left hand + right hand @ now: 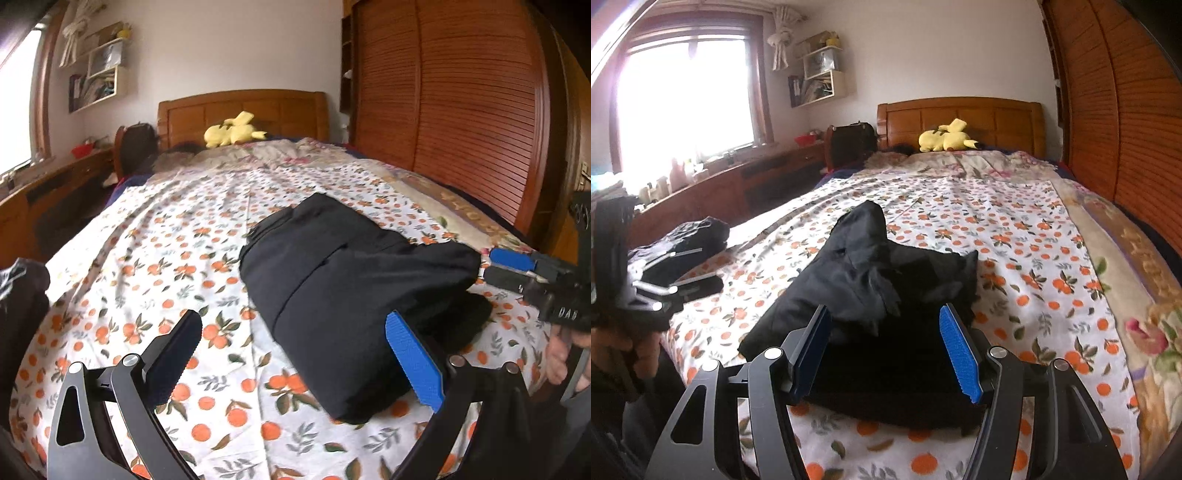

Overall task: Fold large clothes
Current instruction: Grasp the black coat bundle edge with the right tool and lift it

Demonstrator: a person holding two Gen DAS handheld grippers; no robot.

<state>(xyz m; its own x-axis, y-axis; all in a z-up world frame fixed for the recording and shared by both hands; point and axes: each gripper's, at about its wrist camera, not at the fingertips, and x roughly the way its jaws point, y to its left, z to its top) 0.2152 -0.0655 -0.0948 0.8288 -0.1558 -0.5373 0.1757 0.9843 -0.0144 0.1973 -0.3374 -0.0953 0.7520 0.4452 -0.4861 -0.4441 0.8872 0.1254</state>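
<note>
Now the left tool (295,354) stands wide apart at six o'clock of its own view, its blue pad (415,360) touching the near edge of the black garment (343,280) while its black pad (177,354) hangs over the orange-print sheet (147,258) of the bed. Likewise wide, the right tool (886,350) straddles the near end of the same folded garment (871,280), cloth lying between its fingers without being pinched. Beyond, at twelve o'clock, a yellow plush toy (945,141) rests against the wooden headboard (960,114), and another dark bundle (690,236) lies at nine o'clock by the bed's edge.
</note>
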